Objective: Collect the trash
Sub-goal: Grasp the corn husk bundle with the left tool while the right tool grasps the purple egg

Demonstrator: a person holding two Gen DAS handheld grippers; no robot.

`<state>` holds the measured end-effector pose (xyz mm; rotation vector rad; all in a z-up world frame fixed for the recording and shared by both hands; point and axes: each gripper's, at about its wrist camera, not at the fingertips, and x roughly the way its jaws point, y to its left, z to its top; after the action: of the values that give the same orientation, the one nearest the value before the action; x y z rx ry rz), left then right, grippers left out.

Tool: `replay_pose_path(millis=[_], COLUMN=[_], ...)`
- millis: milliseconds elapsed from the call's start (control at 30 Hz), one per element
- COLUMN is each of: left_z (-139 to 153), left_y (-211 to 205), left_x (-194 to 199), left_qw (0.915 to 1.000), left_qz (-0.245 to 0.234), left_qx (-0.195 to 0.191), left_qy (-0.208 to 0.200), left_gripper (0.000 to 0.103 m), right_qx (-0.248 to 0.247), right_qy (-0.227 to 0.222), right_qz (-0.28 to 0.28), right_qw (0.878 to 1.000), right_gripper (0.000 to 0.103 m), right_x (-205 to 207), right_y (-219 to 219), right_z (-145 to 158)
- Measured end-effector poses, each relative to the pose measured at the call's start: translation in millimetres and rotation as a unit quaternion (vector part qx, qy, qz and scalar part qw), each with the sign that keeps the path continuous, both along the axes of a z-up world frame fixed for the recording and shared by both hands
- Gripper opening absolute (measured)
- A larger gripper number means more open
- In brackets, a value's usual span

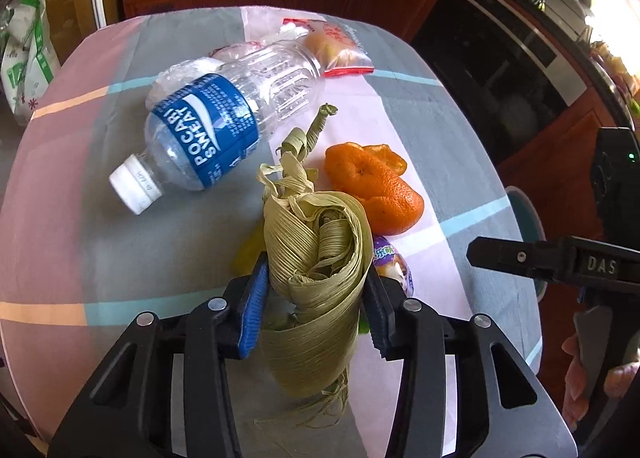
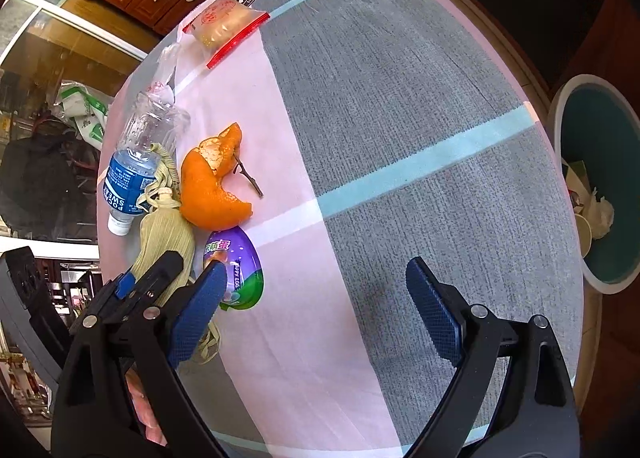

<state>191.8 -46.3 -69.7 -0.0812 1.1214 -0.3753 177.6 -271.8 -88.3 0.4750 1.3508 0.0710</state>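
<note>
- Left claw is what I am working with: its two blue pads are pressing in on either side of the corn husk, so I am gripping that curled, dry bundle.
- I am judging this as the pick-up step for the husk; whether it is already clear of the table I cannot tell.
- Right claw is idling wide apart with nothing between its pads, hovering over the checked cloth just beside the purple egg wrapper.
- Other trash is waiting on the cloth: the Pocari Sweat bottle lying on its side, the orange peel just beside the husk, and a red-edged snack bag farther back.
- Next I am expecting to carry the husk across to the teal bin standing beyond the table's edge on my right side.
- That move is calling for a gentle, steady squeeze, since the loose strands could shed or slip.
</note>
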Motion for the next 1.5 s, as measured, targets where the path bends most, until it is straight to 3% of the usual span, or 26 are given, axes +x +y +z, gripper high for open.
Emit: replay_pose_path(millis=[167,433,533,800,867,967,1000,1100,1167,1333,1500], left_z=[6,-15,-19,-26,-26,-26,-26,-26,-25,-19,0], left_y=[30,70,75,72,74,75,74,67,66,65,48], left_x=[-16,-19,-19,-19,-23,-24,-24,-22,-23,-37,-55], left_qw=[0.9999,0.9993,0.9991,0.9995,0.9993,0.9991,0.9991,0.9994,0.9992,0.9984,0.9990], left_qz=[-0.002,0.026,0.028,0.022,0.022,0.028,0.029,0.031,0.035,0.053,0.043], left_qx=[-0.012,-0.011,-0.018,-0.016,-0.018,-0.017,-0.016,0.002,0.007,0.006,0.013], left_qy=[0.000,0.024,0.026,0.019,0.023,0.026,0.026,0.018,0.016,0.017,0.001], left_gripper=[0.044,0.046,0.051,0.062,0.063,0.065,0.066,0.066,0.048,0.043,0.043], right_qx=[-0.001,-0.009,-0.016,-0.090,-0.119,-0.169,-0.189,-0.167,-0.133,-0.094,-0.068], right_qy=[-0.001,0.001,-0.003,-0.029,-0.041,-0.063,-0.073,-0.075,-0.067,-0.071,-0.082], right_qz=[0.016,0.050,0.056,0.102,0.117,0.139,0.149,0.148,0.143,0.137,0.111], right_qw=[1.000,0.999,0.998,0.990,0.985,0.974,0.968,0.972,0.978,0.983,0.988], right_gripper=[0.087,0.087,0.087,0.087,0.083,0.064,0.052,0.047,0.047,0.047,0.047], right_x=[11,21,19,6,6,4,3,-1,-5,-23,-41], right_y=[20,59,66,100,110,123,127,126,120,100,66], right_z=[0,-3,-2,-11,-12,-15,-15,-14,-13,0,15])
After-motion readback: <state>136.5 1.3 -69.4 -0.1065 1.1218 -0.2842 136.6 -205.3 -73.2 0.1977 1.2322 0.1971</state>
